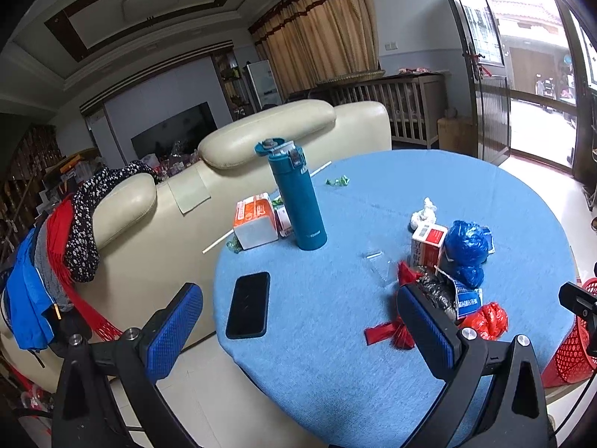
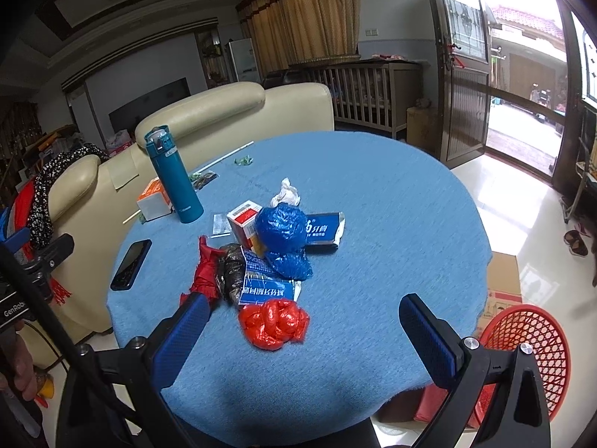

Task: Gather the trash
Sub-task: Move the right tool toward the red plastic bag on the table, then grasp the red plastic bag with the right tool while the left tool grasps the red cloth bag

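Trash lies in a heap on the round blue table (image 2: 373,205): a crumpled red plastic bag (image 2: 274,323), a blue plastic bag (image 2: 281,227), a red wrapper (image 2: 205,268), a dark foil wrapper (image 2: 231,268), a blue printed packet (image 2: 261,280), a red-and-white carton (image 2: 242,222) and a white tissue (image 2: 285,192). My right gripper (image 2: 306,332) hovers open over the near edge, the red bag between its fingers' line. My left gripper (image 1: 298,321) is open above the table's left side, near the black phone (image 1: 249,304). A red mesh basket (image 2: 522,339) stands at the lower right.
A teal flask (image 1: 296,196) stands upright beside an orange-and-white box (image 1: 255,220). Green candy wrappers (image 1: 337,181) and a white straw (image 1: 321,168) lie farther back. A cream sofa (image 1: 224,156) draped with clothes borders the table's left. A cardboard box (image 2: 503,280) sits on the floor.
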Action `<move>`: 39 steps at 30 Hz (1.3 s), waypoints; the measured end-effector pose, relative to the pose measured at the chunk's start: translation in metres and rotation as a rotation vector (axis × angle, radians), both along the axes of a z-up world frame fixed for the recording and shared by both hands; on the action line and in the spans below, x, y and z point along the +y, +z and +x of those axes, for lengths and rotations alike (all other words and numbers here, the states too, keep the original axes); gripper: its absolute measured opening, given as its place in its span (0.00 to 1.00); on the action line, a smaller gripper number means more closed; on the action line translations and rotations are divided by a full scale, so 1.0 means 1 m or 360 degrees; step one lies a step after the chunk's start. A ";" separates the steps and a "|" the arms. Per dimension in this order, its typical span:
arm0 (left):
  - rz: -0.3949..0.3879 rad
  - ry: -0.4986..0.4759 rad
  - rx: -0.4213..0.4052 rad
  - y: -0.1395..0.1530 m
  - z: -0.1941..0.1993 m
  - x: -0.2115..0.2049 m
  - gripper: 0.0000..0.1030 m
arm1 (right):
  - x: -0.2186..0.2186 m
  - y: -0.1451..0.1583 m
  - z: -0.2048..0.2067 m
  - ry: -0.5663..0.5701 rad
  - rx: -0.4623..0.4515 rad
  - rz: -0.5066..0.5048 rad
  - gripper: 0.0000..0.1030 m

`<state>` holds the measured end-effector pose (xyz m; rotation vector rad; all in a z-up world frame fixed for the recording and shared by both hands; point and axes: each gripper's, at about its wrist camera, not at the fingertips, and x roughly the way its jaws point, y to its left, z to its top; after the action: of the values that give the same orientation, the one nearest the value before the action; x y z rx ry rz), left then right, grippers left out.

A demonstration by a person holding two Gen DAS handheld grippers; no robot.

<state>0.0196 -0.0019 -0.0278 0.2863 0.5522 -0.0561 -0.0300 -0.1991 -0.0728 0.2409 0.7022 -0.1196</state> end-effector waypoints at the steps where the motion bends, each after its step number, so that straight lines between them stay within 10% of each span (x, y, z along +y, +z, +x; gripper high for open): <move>1: 0.0001 0.0001 0.0011 -0.002 0.003 0.000 1.00 | 0.000 -0.002 0.001 0.0003 0.0007 0.0007 1.00; 13: -0.0037 -0.0008 0.0241 -0.045 0.046 -0.003 1.00 | -0.005 -0.052 0.038 0.0161 0.0120 0.0236 0.98; 25: -0.0164 -0.0085 0.0563 -0.083 0.089 -0.013 1.00 | 0.016 -0.117 0.104 0.0391 0.0362 0.0389 0.71; 39: -0.0307 -0.0331 0.0907 -0.126 0.126 -0.059 1.00 | -0.038 -0.117 0.049 0.0278 0.0263 0.0559 0.63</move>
<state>0.1458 -0.0609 -0.1538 0.1345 1.0737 -0.3989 0.0186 -0.2375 -0.1898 0.5084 0.9048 0.1542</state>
